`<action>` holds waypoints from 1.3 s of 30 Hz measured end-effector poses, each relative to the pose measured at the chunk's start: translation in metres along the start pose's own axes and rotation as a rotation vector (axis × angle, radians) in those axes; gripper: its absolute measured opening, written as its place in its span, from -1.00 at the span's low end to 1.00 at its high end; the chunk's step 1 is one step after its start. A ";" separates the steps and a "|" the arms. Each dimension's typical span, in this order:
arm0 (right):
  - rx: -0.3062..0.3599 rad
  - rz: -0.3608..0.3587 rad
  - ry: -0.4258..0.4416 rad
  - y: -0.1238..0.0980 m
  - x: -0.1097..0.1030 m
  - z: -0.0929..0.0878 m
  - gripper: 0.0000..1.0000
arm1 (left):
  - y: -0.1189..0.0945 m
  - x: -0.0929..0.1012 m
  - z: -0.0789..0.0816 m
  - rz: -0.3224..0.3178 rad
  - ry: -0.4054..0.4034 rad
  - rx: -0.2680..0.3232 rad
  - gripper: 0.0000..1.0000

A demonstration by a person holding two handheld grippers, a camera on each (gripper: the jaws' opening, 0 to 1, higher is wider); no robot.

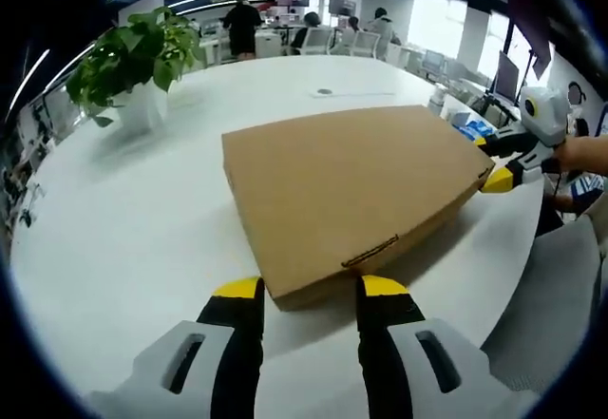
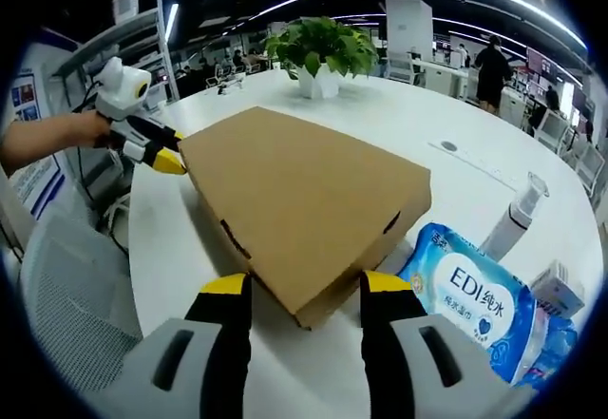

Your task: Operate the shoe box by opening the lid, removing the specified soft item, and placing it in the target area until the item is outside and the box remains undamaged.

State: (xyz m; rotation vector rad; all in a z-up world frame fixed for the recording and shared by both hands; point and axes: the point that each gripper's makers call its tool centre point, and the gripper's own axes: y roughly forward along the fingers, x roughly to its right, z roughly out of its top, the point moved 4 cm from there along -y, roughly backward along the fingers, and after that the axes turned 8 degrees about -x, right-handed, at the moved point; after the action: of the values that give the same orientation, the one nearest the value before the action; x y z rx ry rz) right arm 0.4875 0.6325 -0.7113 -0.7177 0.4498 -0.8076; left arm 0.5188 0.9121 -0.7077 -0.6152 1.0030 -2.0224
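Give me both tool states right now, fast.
Left tool: open, jaws either side of a corner of the closed shoe box, holding nothing.
Right tool: open, jaws straddling the opposite box corner, holding nothing.

Tissue pack (image 2: 470,297) beside box (image 2: 304,200)

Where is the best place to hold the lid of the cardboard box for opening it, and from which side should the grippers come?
Probably the lid's thin edge at the two opposite corners. The cardboard box lies flat and closed on the white table, so its broad top offers no hold. The left gripper and the right gripper each face one corner, open, and could come in level from those ends.
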 end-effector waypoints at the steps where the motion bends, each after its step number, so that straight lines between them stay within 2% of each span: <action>1: 0.000 0.000 0.001 0.001 0.003 0.002 -0.16 | 0.001 -0.001 0.001 0.000 0.001 0.000 -0.26; 20: -0.005 -0.010 0.005 0.016 0.030 0.021 -0.15 | 0.022 -0.019 0.031 -0.005 0.008 -0.003 -0.27; 34: 0.002 -0.020 0.013 0.017 0.033 0.023 -0.12 | 0.023 -0.021 0.033 -0.006 0.025 0.001 -0.27; 39: 0.017 -0.028 0.008 0.011 0.033 0.025 -0.15 | 0.019 -0.022 0.036 0.012 0.037 0.023 -0.18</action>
State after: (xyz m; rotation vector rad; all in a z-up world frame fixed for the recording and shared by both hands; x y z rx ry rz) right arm 0.5281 0.6222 -0.7052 -0.7067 0.4405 -0.8395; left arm 0.5643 0.9067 -0.7043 -0.5608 1.0017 -2.0388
